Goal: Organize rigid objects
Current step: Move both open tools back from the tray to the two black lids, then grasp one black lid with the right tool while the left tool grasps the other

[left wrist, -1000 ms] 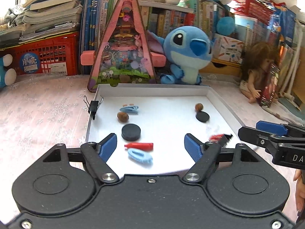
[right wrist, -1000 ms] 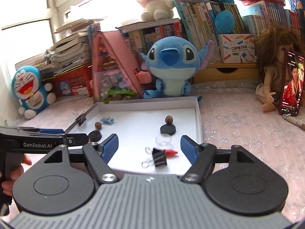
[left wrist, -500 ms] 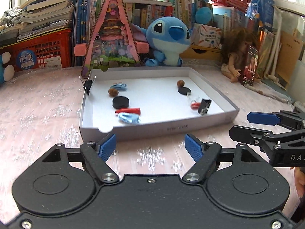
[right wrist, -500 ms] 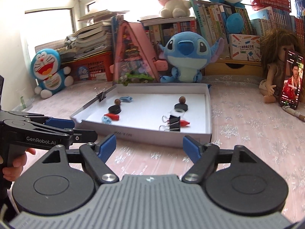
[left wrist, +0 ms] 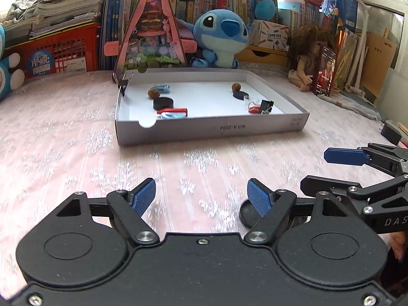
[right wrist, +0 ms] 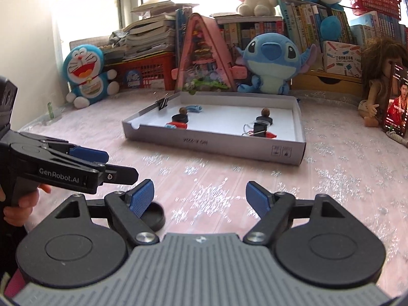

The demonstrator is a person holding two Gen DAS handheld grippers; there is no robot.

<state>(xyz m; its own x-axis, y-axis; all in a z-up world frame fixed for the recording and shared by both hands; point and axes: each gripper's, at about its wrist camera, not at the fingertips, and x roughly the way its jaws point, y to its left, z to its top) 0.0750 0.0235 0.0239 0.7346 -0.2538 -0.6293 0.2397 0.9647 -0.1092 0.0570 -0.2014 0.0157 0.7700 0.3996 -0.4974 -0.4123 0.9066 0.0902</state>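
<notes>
A shallow white tray [left wrist: 209, 130] [right wrist: 211, 144] sits on the pink tablecloth. It holds two black pucks [left wrist: 163, 102], brown nuts [left wrist: 153, 93], blue hair clips [left wrist: 160, 88], red clips [left wrist: 172, 110] and a black binder clip [left wrist: 266, 107]. Another binder clip [left wrist: 124, 84] grips the tray's left wall. My left gripper [left wrist: 201, 195] [right wrist: 117, 165] hangs open and empty over the cloth, well short of the tray. My right gripper [right wrist: 200, 195] [left wrist: 316, 169] is beside it, also open and empty. A black round disc [right wrist: 153, 215] [left wrist: 246, 214] lies on the cloth between the two grippers, partly hidden by fingers.
Behind the tray stand a pink triangular toy house [left wrist: 150, 40], a blue plush [left wrist: 221, 38], a doll with a phone [left wrist: 313, 58], a red basket [left wrist: 58, 53] and stacked books. A second blue plush [right wrist: 86, 76] sits at the far left. A hand [right wrist: 17, 209] holds the left gripper.
Both grippers have drawn back from over the tray to the cloth in front of it, so the tray looks farther away. The black disc has come into view.
</notes>
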